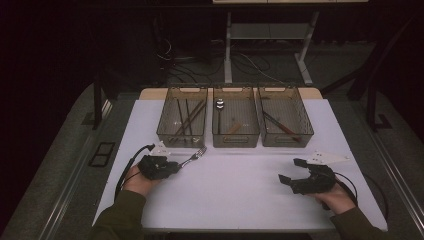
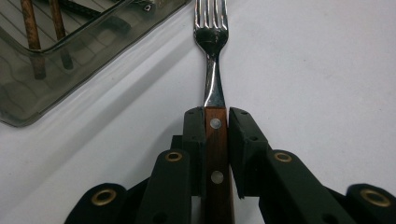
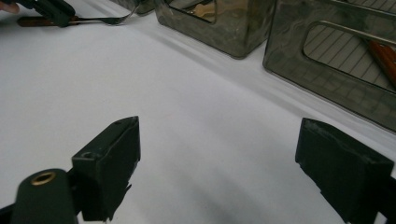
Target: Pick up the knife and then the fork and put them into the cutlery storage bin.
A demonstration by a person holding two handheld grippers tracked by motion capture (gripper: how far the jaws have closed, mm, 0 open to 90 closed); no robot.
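A fork [image 1: 194, 156] with a wooden handle lies on the white table [image 1: 235, 195], its tines toward the left bin. My left gripper [image 1: 175, 167] is shut on it. In the left gripper view both pads squeeze the riveted handle of the fork [image 2: 215, 84], and the steel tines stick out ahead of the left gripper [image 2: 216, 126]. My right gripper [image 1: 290, 170] rests at the table's right side, open, with nothing between its jaws. The right gripper view has that gripper [image 3: 217, 154] over bare table, with the fork [image 3: 100, 20] far off at top left.
Three smoky clear bins stand in a row at the back: the left bin [image 1: 163, 120] holds dark and wooden sticks, the middle bin [image 1: 235, 141] a spoon [image 1: 219, 105], the right bin [image 1: 306, 122] a wooden-handled knife [image 1: 280, 127]. The left bin's corner [image 2: 28, 112] is near the fork.
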